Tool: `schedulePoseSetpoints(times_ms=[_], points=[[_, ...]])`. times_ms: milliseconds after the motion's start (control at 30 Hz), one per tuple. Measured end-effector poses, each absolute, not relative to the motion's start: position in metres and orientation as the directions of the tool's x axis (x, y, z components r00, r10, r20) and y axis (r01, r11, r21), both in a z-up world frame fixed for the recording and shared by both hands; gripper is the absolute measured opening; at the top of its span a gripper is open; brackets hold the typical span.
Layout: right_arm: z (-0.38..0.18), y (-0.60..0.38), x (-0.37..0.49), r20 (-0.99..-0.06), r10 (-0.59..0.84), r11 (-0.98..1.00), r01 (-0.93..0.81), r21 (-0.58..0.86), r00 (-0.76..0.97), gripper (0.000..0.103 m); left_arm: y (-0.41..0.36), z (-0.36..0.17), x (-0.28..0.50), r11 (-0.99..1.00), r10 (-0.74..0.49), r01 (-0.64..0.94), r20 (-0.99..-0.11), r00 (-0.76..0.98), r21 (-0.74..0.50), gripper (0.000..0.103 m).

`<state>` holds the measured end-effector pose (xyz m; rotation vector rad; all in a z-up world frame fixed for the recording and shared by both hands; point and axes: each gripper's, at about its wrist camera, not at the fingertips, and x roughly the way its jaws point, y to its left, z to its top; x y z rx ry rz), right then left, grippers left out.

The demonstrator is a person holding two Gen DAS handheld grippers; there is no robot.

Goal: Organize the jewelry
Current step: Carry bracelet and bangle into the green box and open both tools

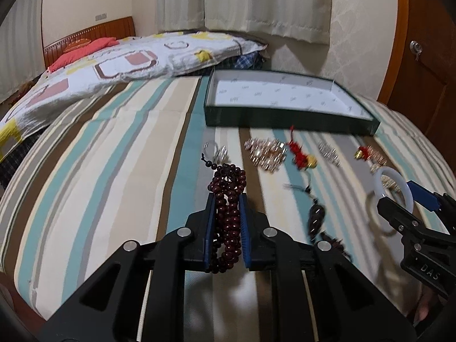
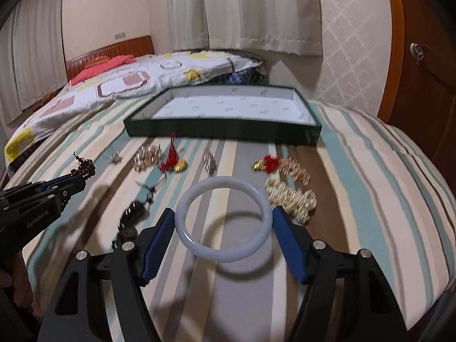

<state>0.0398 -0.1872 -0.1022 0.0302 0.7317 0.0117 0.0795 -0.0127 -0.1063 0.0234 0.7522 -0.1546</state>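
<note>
My left gripper is shut on a dark red bead bracelet and holds it above the striped bed; it also shows at the left of the right wrist view. My right gripper is shut on a white jade bangle, with its blue pads pressing both sides of the ring, lifted above the sheet. The bangle also shows in the left wrist view. A dark green tray with a white lining stands empty farther back, also in the right wrist view.
Loose jewelry lies in a row before the tray: gold bracelets, red tassel charms, a silver piece, a pearl bracelet, a dark pendant necklace. A patterned quilt lies at the back left. A wooden door is at right.
</note>
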Motion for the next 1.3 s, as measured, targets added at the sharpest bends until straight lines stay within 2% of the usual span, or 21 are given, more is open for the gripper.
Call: schedulePoseSetpoints(times_ms=[267, 500, 667, 1000, 1300], points=[[-0.065, -0.208, 0.062, -0.608, 0.009, 0.998, 0.028, 0.052, 0.794, 0.068, -0.024, -0.062, 0.094, 0.983, -0.171, 0.175, -0.616, 0.769, -0.054, 0.016], [-0.045, -0.229, 0.11, -0.578, -0.006, 0.997, 0.051, 0.062, 0.816, 0.068, -0.046, -0.039, 0.142, 0.98, -0.189, 0.194, -0.573, 0.797, -0.052, 0.016], [-0.049, -0.241, 0.157, -0.592, -0.021, 0.997, 0.064, 0.051, 0.806, 0.068, -0.064, -0.046, 0.198, 0.98, -0.182, 0.192, -0.599, 0.779, -0.048, 0.016], [-0.096, -0.258, 0.229, -0.711, 0.002, 0.997, 0.054, 0.056, 0.703, 0.068, -0.081, -0.099, 0.289, 0.986, -0.154, 0.155, -0.725, 0.671, -0.066, 0.016], [-0.114, -0.259, 0.249, -0.776, 0.002, 0.998, 0.048, 0.041, 0.631, 0.069, -0.084, -0.127, 0.308, 0.987, -0.133, 0.155, -0.781, 0.611, -0.046, 0.016]])
